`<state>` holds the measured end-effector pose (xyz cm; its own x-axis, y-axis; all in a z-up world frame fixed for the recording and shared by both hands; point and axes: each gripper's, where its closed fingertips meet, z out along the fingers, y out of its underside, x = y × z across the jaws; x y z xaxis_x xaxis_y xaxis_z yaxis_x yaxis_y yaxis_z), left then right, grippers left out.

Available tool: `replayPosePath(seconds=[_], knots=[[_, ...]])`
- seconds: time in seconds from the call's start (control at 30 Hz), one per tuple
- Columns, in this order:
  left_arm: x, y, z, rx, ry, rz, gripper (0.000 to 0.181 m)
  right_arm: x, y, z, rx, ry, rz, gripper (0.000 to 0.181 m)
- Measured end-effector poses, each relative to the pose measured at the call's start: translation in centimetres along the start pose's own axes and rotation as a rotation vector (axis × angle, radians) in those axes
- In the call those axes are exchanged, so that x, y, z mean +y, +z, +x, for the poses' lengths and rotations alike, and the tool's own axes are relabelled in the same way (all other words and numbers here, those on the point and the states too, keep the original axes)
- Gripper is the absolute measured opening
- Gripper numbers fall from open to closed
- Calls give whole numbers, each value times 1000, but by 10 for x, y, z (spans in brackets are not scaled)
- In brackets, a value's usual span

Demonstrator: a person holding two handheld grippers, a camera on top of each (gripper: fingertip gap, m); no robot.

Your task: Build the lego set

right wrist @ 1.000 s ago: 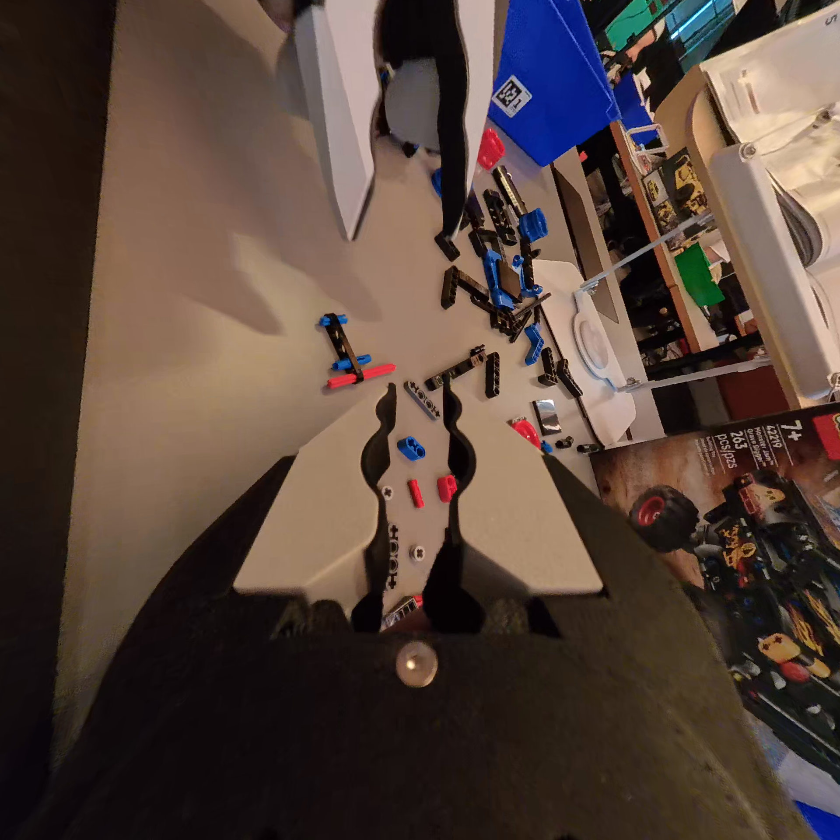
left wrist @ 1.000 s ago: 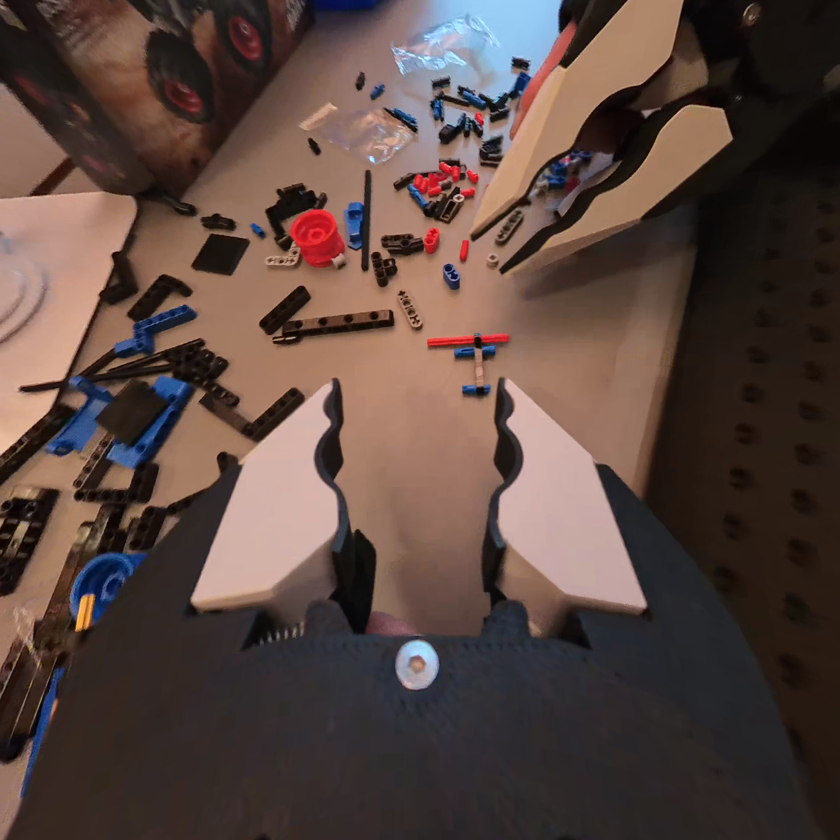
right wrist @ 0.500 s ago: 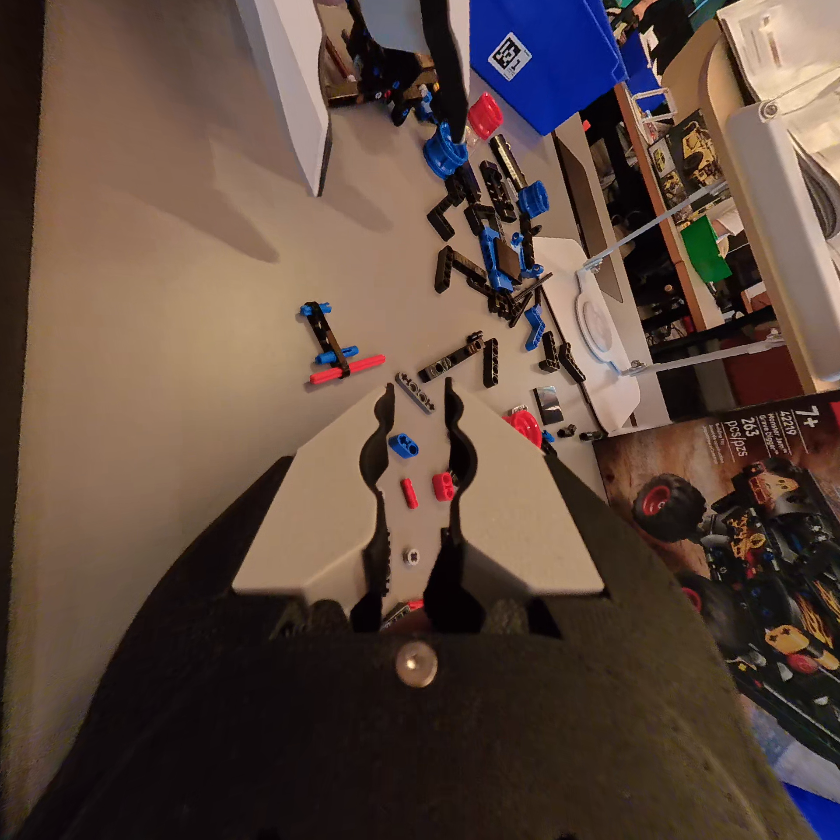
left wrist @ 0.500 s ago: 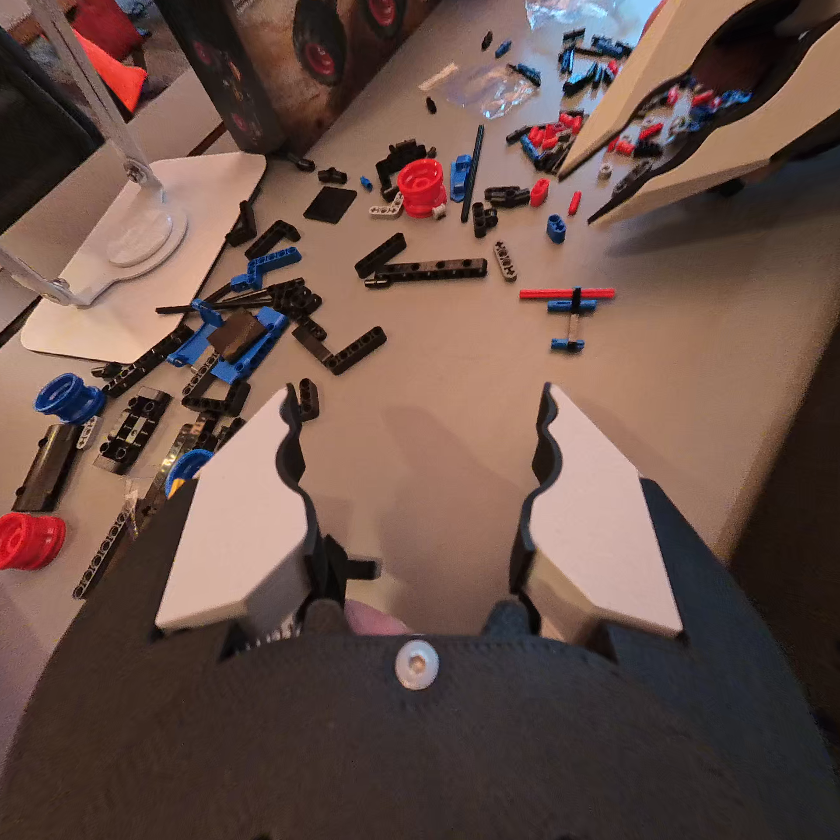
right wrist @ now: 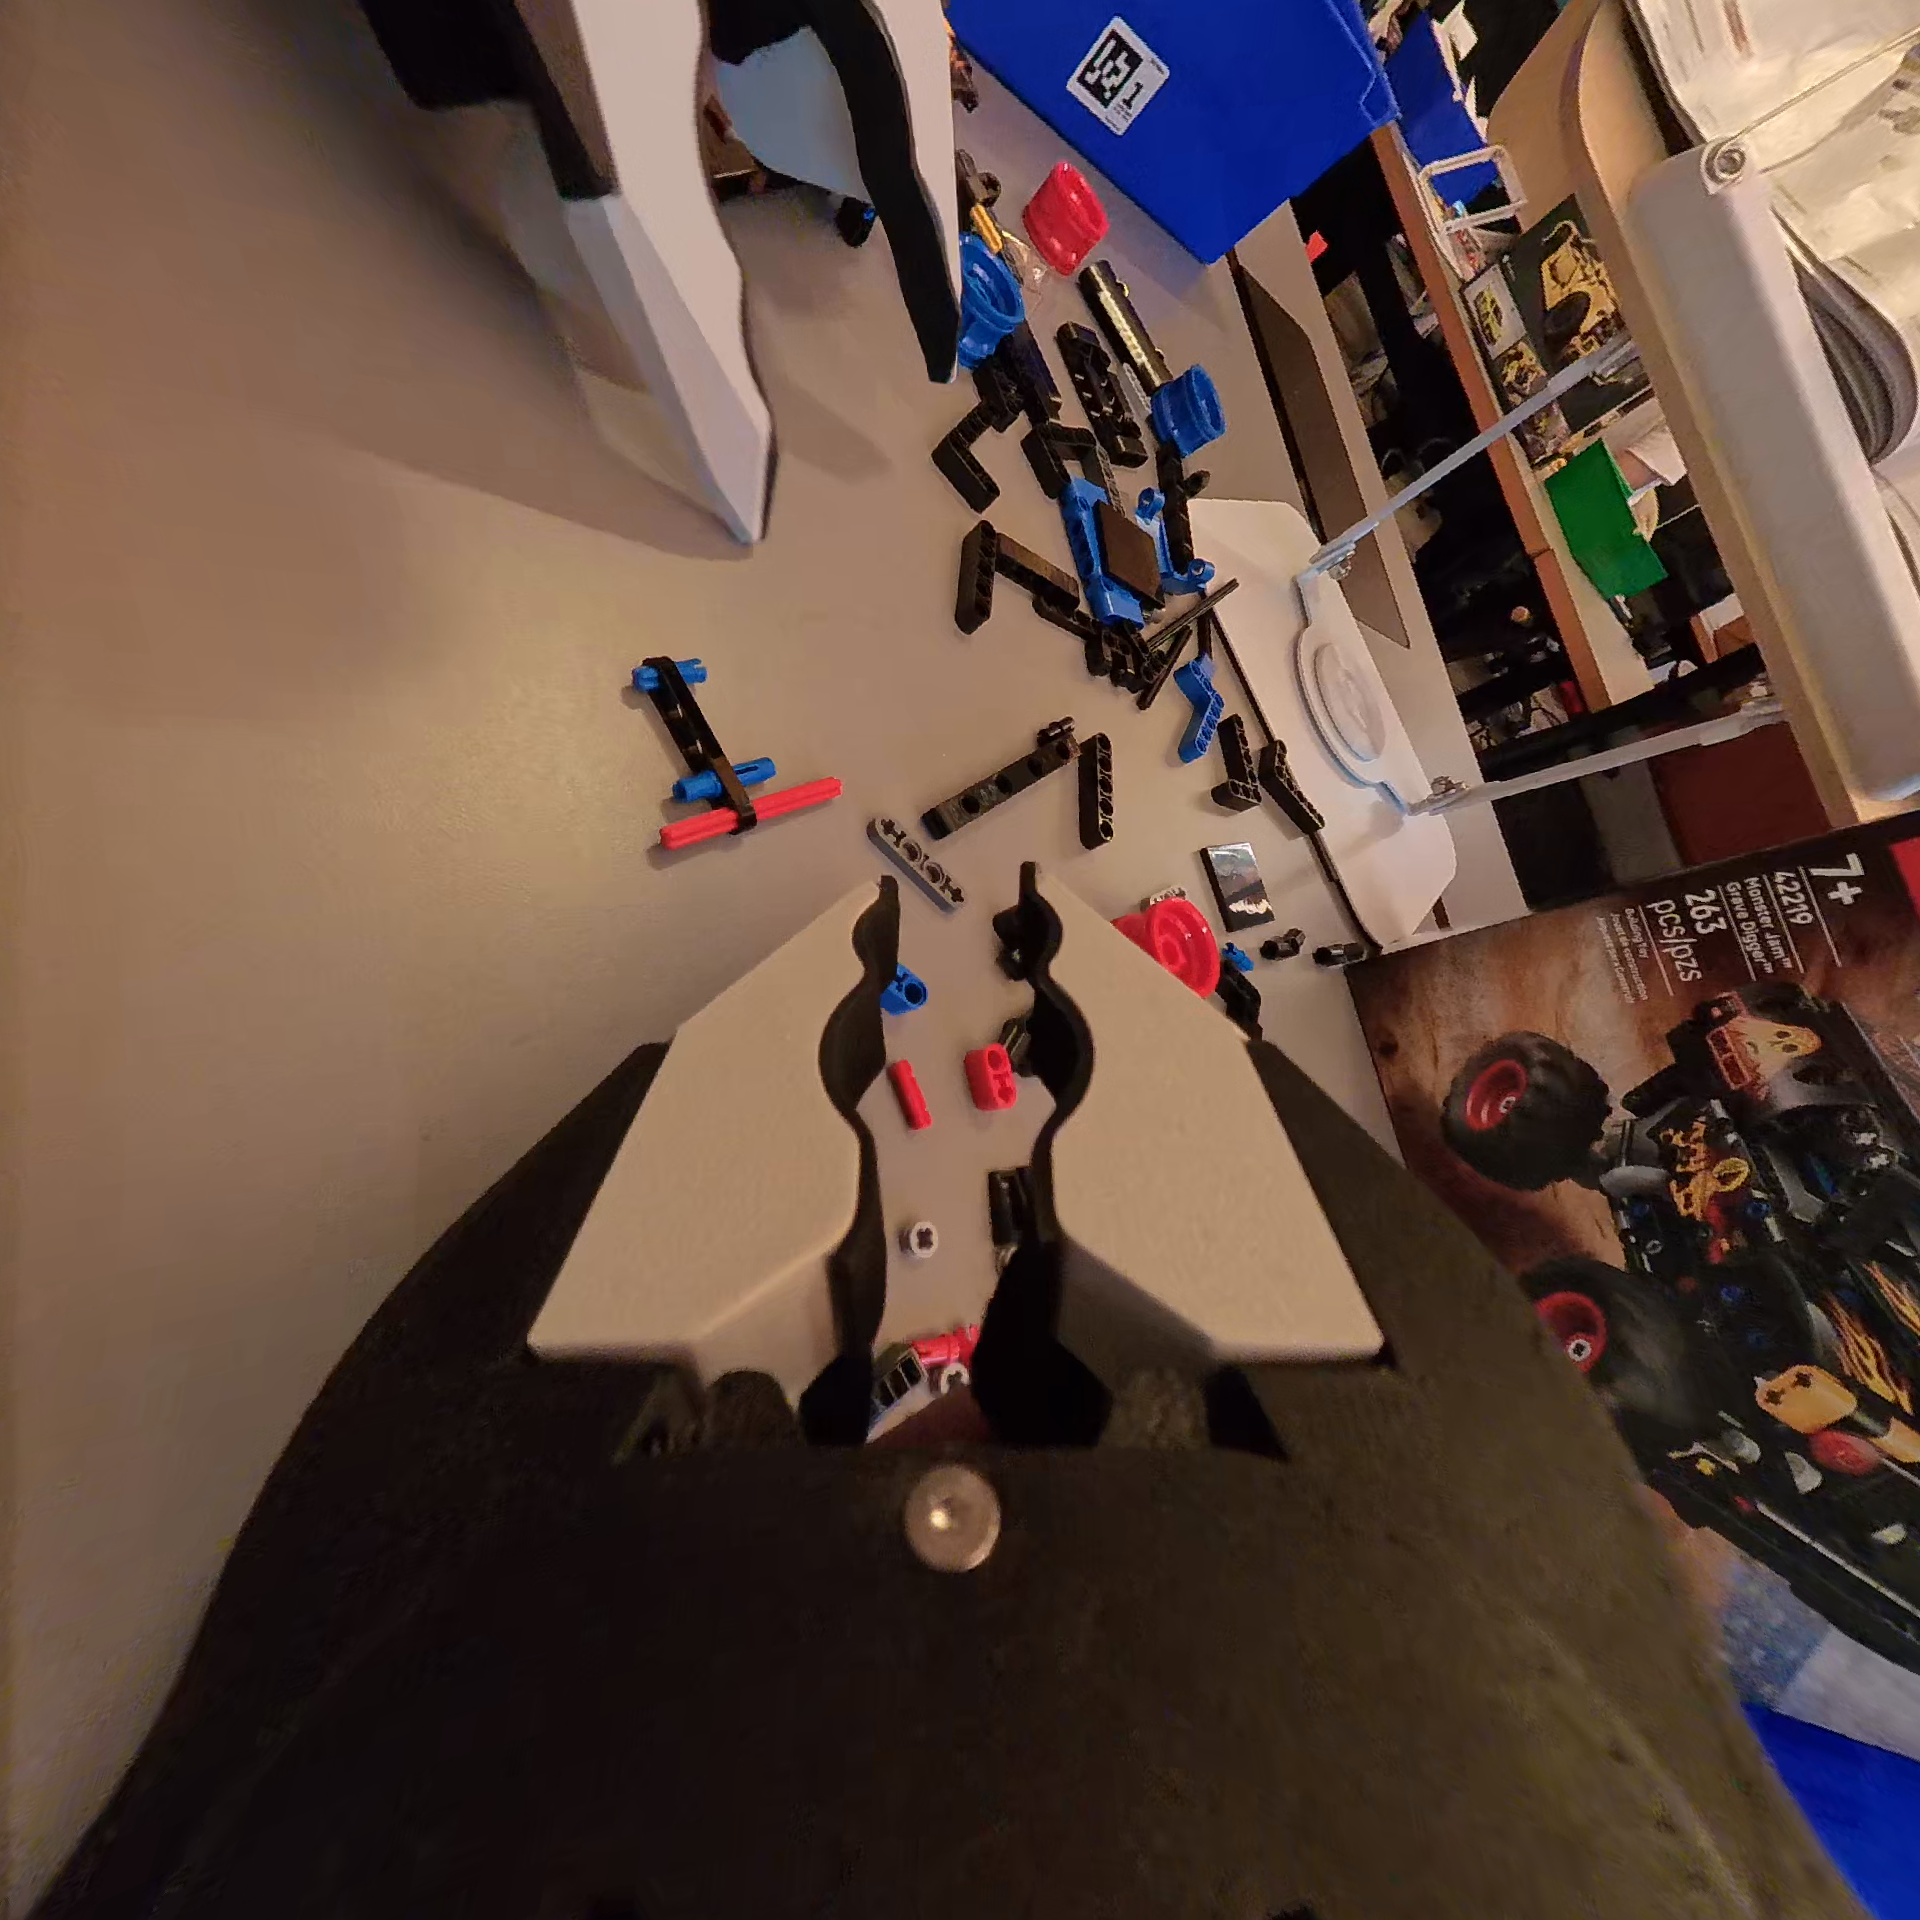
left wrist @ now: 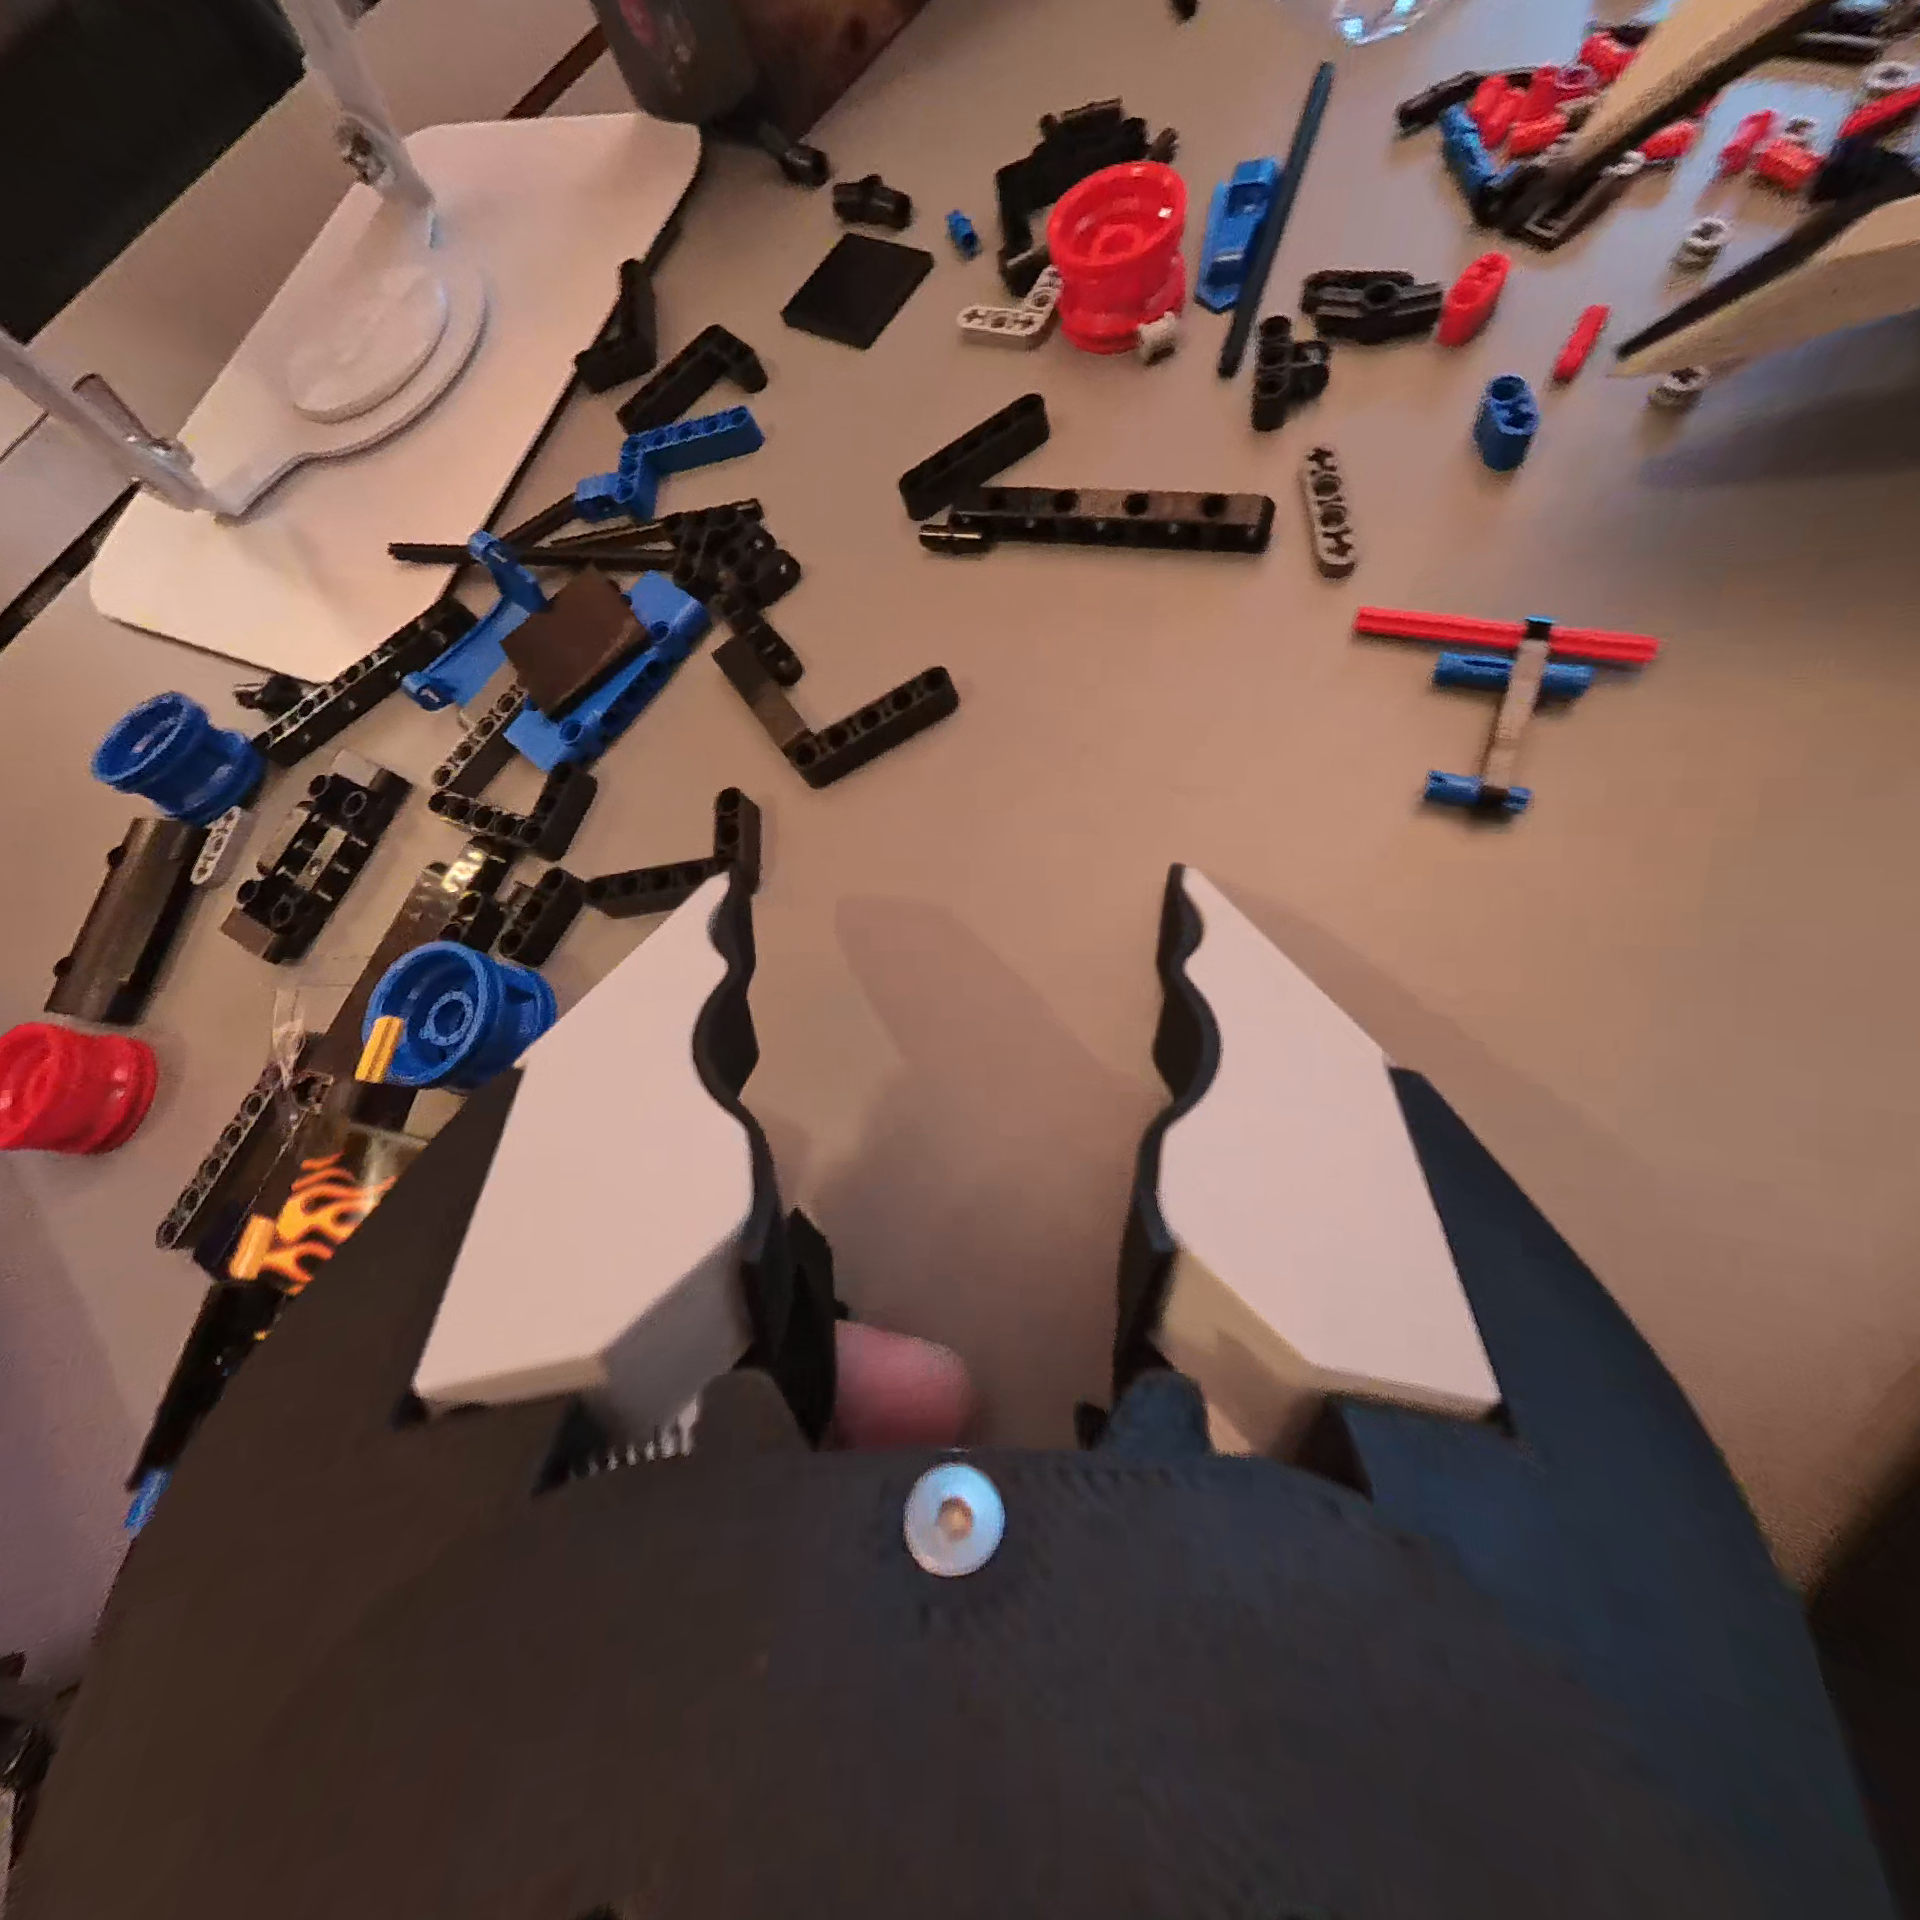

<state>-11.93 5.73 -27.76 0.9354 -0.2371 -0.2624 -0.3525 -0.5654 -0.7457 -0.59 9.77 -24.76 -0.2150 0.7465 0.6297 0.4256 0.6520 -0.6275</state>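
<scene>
Grey tabletop (left wrist: 1195,810) fills the left wrist view, strewn with loose lego pieces. Its left gripper (left wrist: 951,894) gapes wide and empty; the small started assembly of a red axle, black beam and blue pins (left wrist: 1501,686) lies at two o'clock, axle running crosswise.

From the right wrist view, the right gripper (right wrist: 956,883) stands narrowly parted, holding nothing; the same assembly sits at eleven o'clock, likely nearer this one. A blue plastic bin (right wrist: 1226,114) at one o'clock hides its contents.
</scene>
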Motion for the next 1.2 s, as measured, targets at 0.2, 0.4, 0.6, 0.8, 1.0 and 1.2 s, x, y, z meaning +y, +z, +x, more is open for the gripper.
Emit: replayPosePath(seconds=[0.2,0.4,0.6,0.8,1.0,1.2], knots=[[0,5,-5,-13,-40,-34,63,5,-2,3,3,33,-11,21],[-7,6,-8,-12,-73,-5,43,8,-3,5,16,36,-21,21],[-7,12,11,112,-54,-41,71,11,-5,9,24,62,-21,20],[-5,19,-5,77,-105,-60,104,16,-4,8,25,58,-44,20],[-1,20,-13,32,-158,-63,120,19,-3,9,37,50,-62,20],[-2,19,-15,-12,-163,-55,121,22,-6,15,58,78,-62,20]])
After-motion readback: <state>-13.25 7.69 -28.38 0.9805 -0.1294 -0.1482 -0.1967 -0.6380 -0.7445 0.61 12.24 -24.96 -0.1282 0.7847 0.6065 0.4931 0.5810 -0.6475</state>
